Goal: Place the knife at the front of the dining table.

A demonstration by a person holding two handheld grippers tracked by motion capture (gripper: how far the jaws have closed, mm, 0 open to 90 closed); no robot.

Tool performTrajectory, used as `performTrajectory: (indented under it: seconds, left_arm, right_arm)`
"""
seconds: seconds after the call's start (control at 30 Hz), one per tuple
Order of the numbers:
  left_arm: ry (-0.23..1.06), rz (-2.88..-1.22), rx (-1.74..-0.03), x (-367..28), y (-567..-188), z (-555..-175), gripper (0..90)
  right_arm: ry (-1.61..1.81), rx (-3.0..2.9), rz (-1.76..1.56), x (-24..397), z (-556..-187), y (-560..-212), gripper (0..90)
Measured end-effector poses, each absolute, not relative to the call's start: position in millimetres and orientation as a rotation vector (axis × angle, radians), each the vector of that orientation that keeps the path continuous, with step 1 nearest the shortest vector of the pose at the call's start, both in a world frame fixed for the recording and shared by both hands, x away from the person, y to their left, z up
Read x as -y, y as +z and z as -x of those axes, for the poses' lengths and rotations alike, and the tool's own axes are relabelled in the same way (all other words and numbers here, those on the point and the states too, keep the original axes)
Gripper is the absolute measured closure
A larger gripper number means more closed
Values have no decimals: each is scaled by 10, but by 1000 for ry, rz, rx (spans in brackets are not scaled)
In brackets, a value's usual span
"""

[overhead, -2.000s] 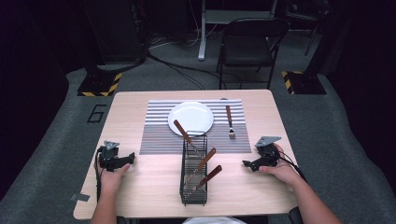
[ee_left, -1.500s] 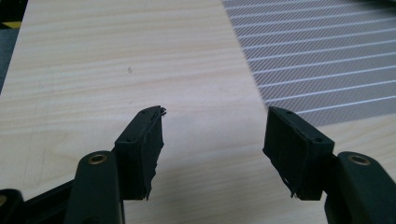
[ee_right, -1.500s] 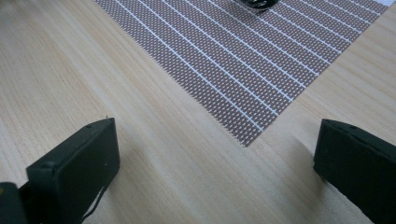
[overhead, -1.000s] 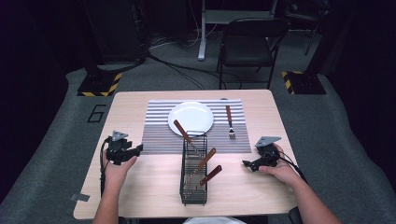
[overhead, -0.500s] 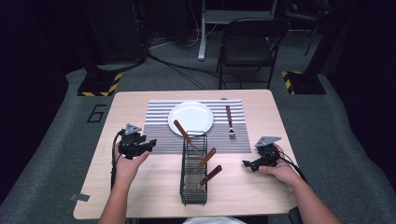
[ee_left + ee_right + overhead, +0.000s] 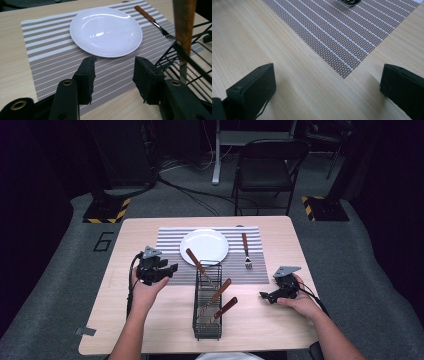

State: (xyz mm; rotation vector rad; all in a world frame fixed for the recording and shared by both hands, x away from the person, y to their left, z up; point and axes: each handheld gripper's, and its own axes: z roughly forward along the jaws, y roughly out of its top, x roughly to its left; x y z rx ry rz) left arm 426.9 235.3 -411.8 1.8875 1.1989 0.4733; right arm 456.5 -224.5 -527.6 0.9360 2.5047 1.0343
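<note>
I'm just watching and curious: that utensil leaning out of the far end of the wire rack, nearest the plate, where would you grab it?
Grip the brown wooden handle, probably from the left claw's side. It sticks up above the wire rack, tilted toward the plate, so it is free to pinch; its lower end sits among the wires.

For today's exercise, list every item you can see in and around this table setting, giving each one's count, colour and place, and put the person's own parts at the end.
Wooden table: one, pale, centre.
Striped placemat: one, grey-white, far middle of the table.
Round plate: one, white, on the placemat.
Wood-handled fork: one, brown and silver, right of the plate.
Wire cutlery basket: one, black, near the placemat.
Wood-handled utensils: three, brown, in the basket.
Folding chair: one, black, behind the table.
Left gripper: black, open, empty, over the placemat's left part.
Right gripper: black, open, empty, at the placemat's right corner.
</note>
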Motion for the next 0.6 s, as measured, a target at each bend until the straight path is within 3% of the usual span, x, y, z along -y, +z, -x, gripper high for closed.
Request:
performTrajectory:
  seconds: [0.33, 0.6]
  left_arm:
    - [438, -1900, -1108, -2130, -3951, -4230, 537]
    - [394, -1909, -1086, -2017, -3930, -4228, 500]
  right_arm:
    - [1035, -2505, -931, 2246, -4566, -5277, 0]
    - [1034, -2505, -930, 2247, -4567, -5277, 0]
